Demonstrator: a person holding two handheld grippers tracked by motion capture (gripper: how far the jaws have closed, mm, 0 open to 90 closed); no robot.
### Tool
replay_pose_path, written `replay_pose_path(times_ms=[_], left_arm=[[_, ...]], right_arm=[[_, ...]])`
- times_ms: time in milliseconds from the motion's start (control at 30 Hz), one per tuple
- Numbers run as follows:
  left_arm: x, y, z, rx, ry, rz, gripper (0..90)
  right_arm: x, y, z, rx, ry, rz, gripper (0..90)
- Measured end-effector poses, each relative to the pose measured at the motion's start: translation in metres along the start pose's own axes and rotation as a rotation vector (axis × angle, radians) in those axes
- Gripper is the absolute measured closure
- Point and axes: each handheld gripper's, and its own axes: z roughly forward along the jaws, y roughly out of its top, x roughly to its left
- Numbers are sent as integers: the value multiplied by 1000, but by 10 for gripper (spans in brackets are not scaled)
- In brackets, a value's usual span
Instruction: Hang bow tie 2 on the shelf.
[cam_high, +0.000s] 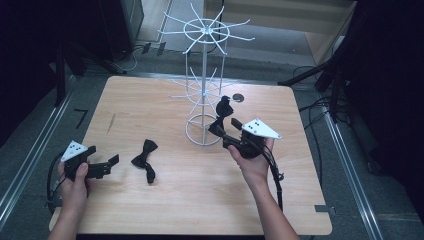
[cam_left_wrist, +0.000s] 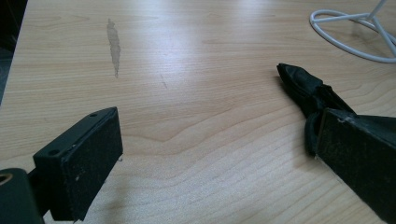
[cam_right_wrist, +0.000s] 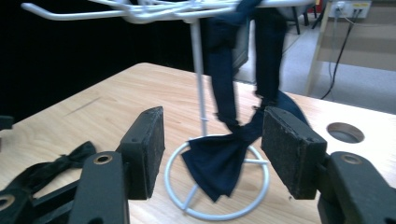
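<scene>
Light wooden table (cam_high: 165, 210) carries a white wire display rack (cam_high: 204, 75) with spoke hooks. The right gripper view catches what the high view blurs: a dark navy bow tie (cam_right_wrist: 219, 158) hangs by its strap from a lower hook, long axis vertical, bow end down over the rack's base ring. Right gripper (cam_right_wrist: 212, 154) has jaws wide apart, bow between them, pads not touching. A second black bow tie (cam_high: 145, 160) lies flat on the table, angled near-to-far. Left gripper (cam_left_wrist: 210, 154) stands wide open beside it, holding nothing.
</scene>
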Motion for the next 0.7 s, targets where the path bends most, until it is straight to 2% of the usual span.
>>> replay_pose_path(times_ms=[400, 700], left_arm=[[0, 0, 0, 2, -1, -1, 14], [0, 0, 0, 1, -1, -3, 14]], right_arm=[[26, -9, 14, 39, 58, -23, 412], [52, -19, 25, 82, 117, -52, 431]])
